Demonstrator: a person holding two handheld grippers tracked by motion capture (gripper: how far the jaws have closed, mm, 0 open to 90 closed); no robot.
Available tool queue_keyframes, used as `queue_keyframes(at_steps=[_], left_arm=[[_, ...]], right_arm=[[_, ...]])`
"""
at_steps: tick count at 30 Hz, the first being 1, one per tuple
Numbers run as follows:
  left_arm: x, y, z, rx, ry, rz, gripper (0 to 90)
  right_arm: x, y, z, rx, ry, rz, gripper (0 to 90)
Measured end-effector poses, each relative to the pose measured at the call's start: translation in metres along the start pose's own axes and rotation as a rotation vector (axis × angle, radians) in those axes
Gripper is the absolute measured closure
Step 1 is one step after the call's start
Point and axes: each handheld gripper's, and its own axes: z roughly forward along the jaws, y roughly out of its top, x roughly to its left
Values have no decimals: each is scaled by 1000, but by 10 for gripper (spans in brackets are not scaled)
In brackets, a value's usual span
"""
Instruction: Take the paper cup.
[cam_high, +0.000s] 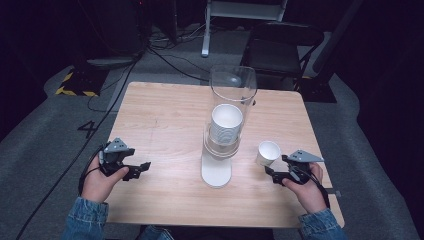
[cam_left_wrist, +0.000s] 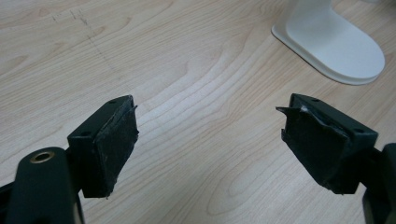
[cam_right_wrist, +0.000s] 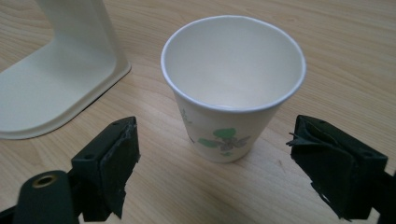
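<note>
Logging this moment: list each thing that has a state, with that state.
paper cup: upright on the table, empty, free of both pads
cup dispenser: upright, stack of cups inside
right gripper: open, jaws either side of the cup, not touching
left gripper: open, nothing between jaws

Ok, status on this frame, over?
Both claws open, left claw idle. Paper cup upright, free, just ahead of right claw. Cup dispenser alongside, nothing blocking.

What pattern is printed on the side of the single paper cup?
The paper cup is white with a small green leaf print, clearest in the right gripper view.
</note>
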Motion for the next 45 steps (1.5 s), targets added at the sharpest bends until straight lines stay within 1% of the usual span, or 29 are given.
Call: queue_keyframes(at_steps=[1,3,4,5,8,13,14,15,16,17,18,19,20,21,22,24,25,26,28,29,31,32,34,35,38,41,43,44,45], left_arm=[[0,0,0,3,3,1,178],[1,-2,1,5,3,-6,178],[1,-2,1,5,3,-6,178],[1,-3,1,13,6,-11,178],[0,-4,2,15,5,-13,178],[0,-8,2,26,9,-12,178],[0,-8,2,26,9,-12,178],[0,-9,2,24,11,-19,178],[1,-10,2,30,11,-25,178],[2,-11,2,34,12,-16,178],[4,-13,4,36,21,-24,178],[4,-13,5,35,19,-31,178],[4,-13,5,35,19,-31,178],[5,-13,5,48,20,-29,178],[5,-14,7,51,28,-25,178],[7,-16,9,54,25,-33,178],[7,-16,9,54,25,-33,177],[7,-17,11,60,26,-43,177],[9,-20,13,66,43,-54,176],[9,-21,14,70,46,-61,176],[11,-25,19,88,64,-65,176],[11,-25,19,88,64,-65,176],[11,-28,23,98,80,-71,176],[13,-32,28,102,111,-66,176],[15,-37,34,98,143,-74,177],[16,-40,37,101,141,-79,179],[17,-42,40,90,149,-76,179],[17,-43,41,97,147,-72,179],[17,-43,42,100,157,-65,178]], right_arm=[[-2,0,-9,-13,-5,3,159],[-4,0,-18,-25,-9,10,159],[-4,0,-18,-25,-9,10,159],[-7,-1,-28,-34,-13,18,158],[-15,-3,-38,-46,-26,36,158],[-36,-12,-48,-52,-62,87,158],[-36,-12,-48,-52,-62,87,158],[-45,-16,-50,-45,-80,108,158],[-45,-16,-50,-45,-80,108,158],[-53,-21,-51,-37,-94,128,158],[-57,-23,-50,-26,-103,139,158],[-62,-26,-49,-13,-116,143,158],[-62,-26,-49,-13,-116,143,158],[-66,-29,-48,-5,-133,148,159],[-73,-35,-44,18,-172,164,159],[-78,-39,-41,40,-200,177,160],[-78,-39,-41,40,-200,177,160],[-80,-40,-39,46,-213,192,161],[-85,-43,-33,63,-241,213,166],[-85,-43,-31,66,-247,213,166],[-86,-43,-27,77,-248,216,173],[-86,-43,-27,77,-248,216,173],[-87,-42,-22,83,-258,211,179],[-88,-41,-17,89,-285,211,179],[-89,-40,-10,113,-283,234,176],[-89,-40,-6,113,-284,231,171],[-88,-39,-2,120,-252,223,161],[-88,-40,0,122,-242,222,162],[-88,-40,2,119,-237,215,162]])
